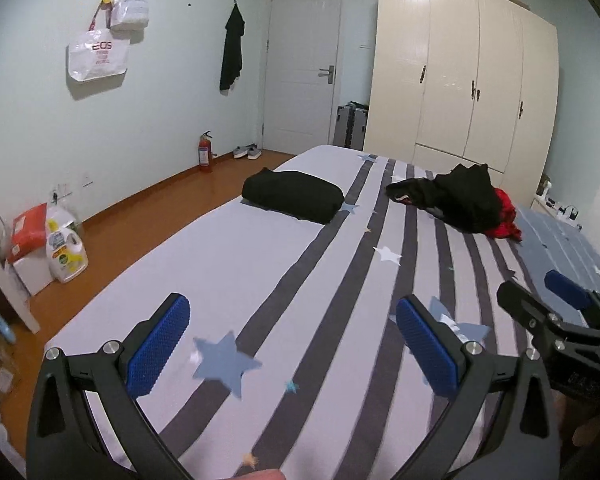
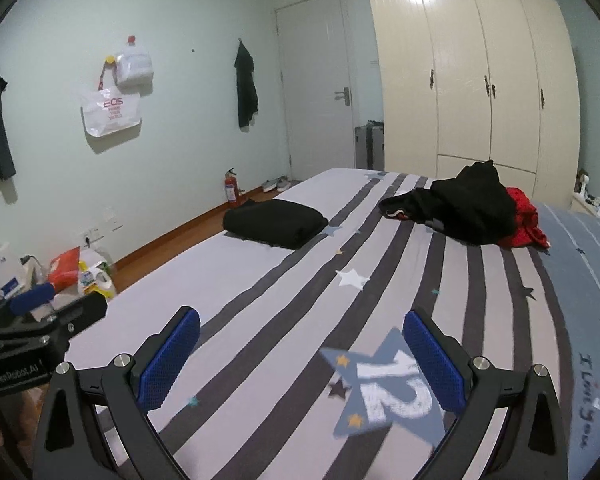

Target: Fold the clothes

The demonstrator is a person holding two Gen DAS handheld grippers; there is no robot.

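both the left gripper [image 1: 292,344] and the right gripper [image 2: 300,356] hang over the striped bed [image 1: 260,248] with fingers wide apart, holding nothing. far ahead lie a folded black garment [image 1: 294,196] and a loose heap of clothes [image 1: 466,200] (black and red).

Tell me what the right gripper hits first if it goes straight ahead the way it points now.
Probably the striped bedsheet itself: the open right gripper points low across the bed. Nothing lies between its fingers and the bare sheet; the black and red clothes pile sits farther off, to the right.
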